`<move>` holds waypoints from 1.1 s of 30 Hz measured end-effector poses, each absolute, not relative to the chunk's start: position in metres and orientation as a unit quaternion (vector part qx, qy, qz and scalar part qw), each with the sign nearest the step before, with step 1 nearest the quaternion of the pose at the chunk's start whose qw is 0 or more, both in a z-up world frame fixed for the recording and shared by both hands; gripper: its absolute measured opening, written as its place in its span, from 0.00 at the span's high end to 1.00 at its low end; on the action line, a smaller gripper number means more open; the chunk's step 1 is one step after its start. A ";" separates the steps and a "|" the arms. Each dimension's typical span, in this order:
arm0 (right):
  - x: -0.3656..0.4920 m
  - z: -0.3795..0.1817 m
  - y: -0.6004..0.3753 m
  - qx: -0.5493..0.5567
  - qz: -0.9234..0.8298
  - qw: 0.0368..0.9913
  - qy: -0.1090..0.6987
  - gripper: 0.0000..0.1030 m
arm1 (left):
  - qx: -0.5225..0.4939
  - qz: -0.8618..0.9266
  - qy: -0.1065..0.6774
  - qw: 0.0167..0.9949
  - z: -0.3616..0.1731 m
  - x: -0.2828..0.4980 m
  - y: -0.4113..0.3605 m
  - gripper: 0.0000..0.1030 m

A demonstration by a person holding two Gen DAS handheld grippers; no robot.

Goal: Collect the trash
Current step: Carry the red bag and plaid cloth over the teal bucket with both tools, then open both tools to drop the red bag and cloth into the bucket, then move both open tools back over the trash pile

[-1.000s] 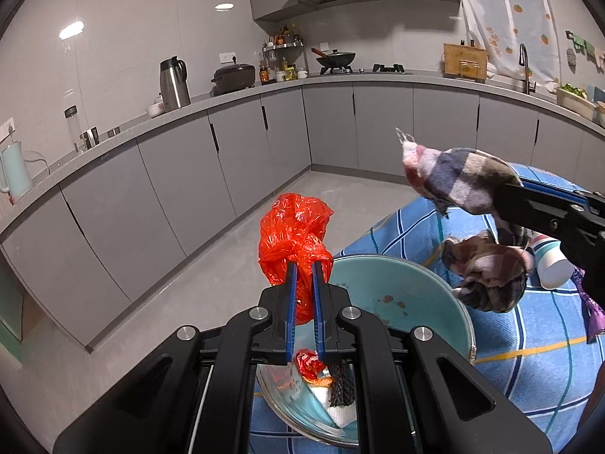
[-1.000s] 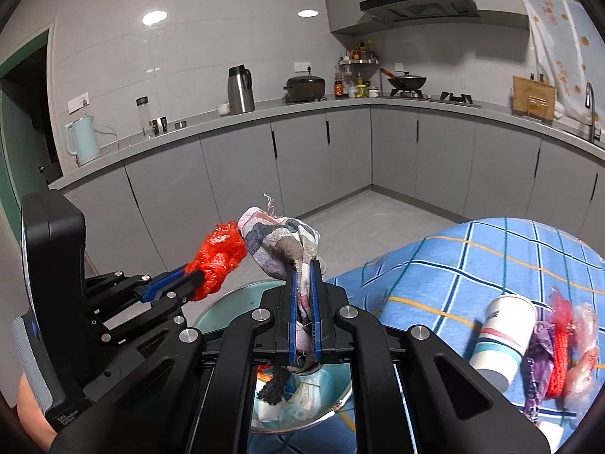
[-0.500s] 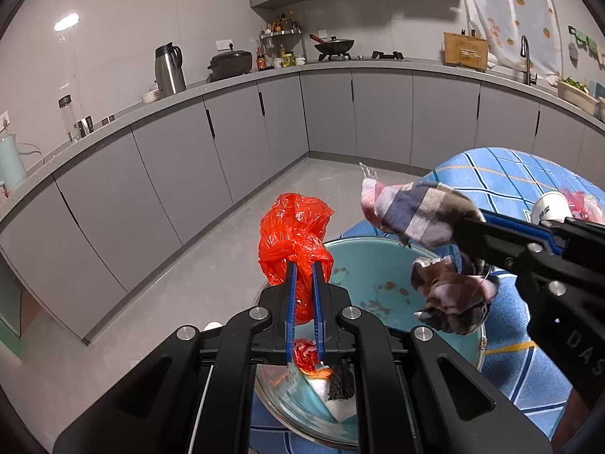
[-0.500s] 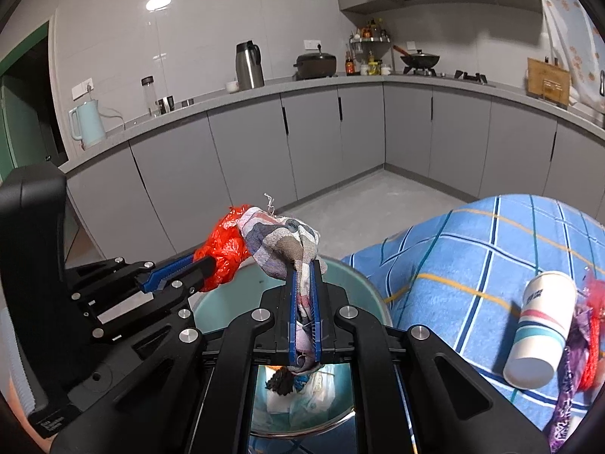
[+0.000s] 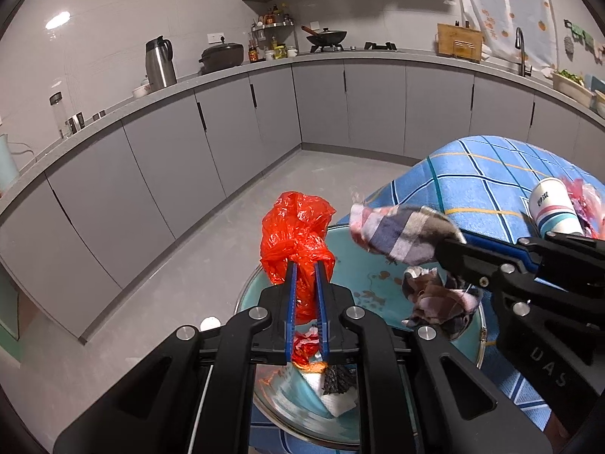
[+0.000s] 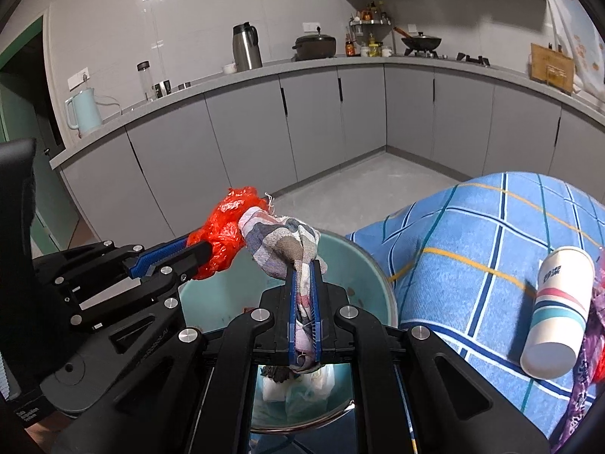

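My left gripper (image 5: 304, 265) is shut on a crumpled red plastic bag (image 5: 297, 232) and holds it above a teal bin (image 5: 378, 261). My right gripper (image 6: 303, 265) is shut on a plaid rag (image 6: 281, 240) and holds it over the same bin (image 6: 363, 265), close beside the red bag (image 6: 223, 229). The rag also shows in the left wrist view (image 5: 401, 236). White paper and dark scraps (image 5: 336, 387) lie in the bottom of the bin.
The bin stands against a table with a blue checked cloth (image 6: 472, 227). A paper cup (image 6: 559, 306) lies on it beside red and purple wrappers (image 6: 590, 359). Grey kitchen cabinets (image 5: 227, 121) and bare floor (image 5: 211, 242) lie beyond.
The right gripper with the rag has moved left and closer to the red bag over the bin. The left gripper still holds the red bag in about the same place.
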State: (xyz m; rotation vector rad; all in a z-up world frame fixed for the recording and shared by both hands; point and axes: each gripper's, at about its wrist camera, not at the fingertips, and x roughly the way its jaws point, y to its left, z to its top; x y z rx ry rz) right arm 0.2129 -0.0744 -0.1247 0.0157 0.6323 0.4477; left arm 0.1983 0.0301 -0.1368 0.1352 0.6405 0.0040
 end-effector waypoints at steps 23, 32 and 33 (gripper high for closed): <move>0.193 -0.121 -0.110 0.022 0.165 0.940 0.299 0.55 | 0.067 0.026 0.293 0.953 -0.129 0.185 0.036 0.30; 0.162 -0.104 -0.143 0.017 0.126 0.951 0.281 0.49 | 0.078 -0.002 0.281 0.957 -0.124 0.167 0.010 0.22; 0.157 -0.103 -0.149 0.018 0.121 0.953 0.279 0.48 | 0.079 -0.006 0.280 0.957 -0.124 0.165 0.007 0.22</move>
